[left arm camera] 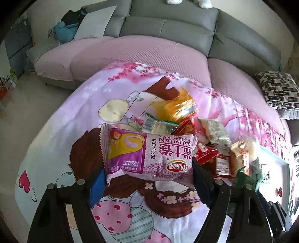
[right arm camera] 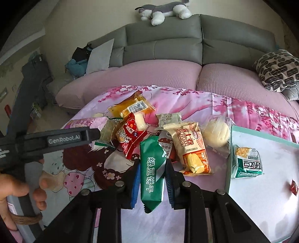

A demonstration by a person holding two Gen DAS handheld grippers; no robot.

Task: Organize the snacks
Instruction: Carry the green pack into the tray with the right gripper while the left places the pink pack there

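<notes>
A purple Swiss-roll packet [left arm camera: 149, 151] hangs crosswise between the blue pads of my left gripper [left arm camera: 147, 175], which is shut on it above the cartoon-printed cloth [left arm camera: 61, 134]. My right gripper [right arm camera: 153, 168] is shut on a green biscuit packet [right arm camera: 152, 173], held lengthwise and lifted just in front of the snack pile [right arm camera: 149, 130]. The pile holds a yellow packet [right arm camera: 129, 107], a red packet [right arm camera: 129, 136], an orange Swiss-roll packet [right arm camera: 192, 147] and a wrapped white bun [right arm camera: 218, 134]. The left gripper's body [right arm camera: 74, 138] shows at the left of the right wrist view, held by a hand [right arm camera: 18, 190].
A white tray with a teal rim [right arm camera: 229, 149] lies right of the pile, holding a green-and-white packet [right arm camera: 247, 162] and a small red candy [right arm camera: 293, 187]. A pink-covered grey sofa [right arm camera: 168, 74] stands behind, with a patterned cushion [right arm camera: 278, 71] and a plush toy [right arm camera: 164, 11].
</notes>
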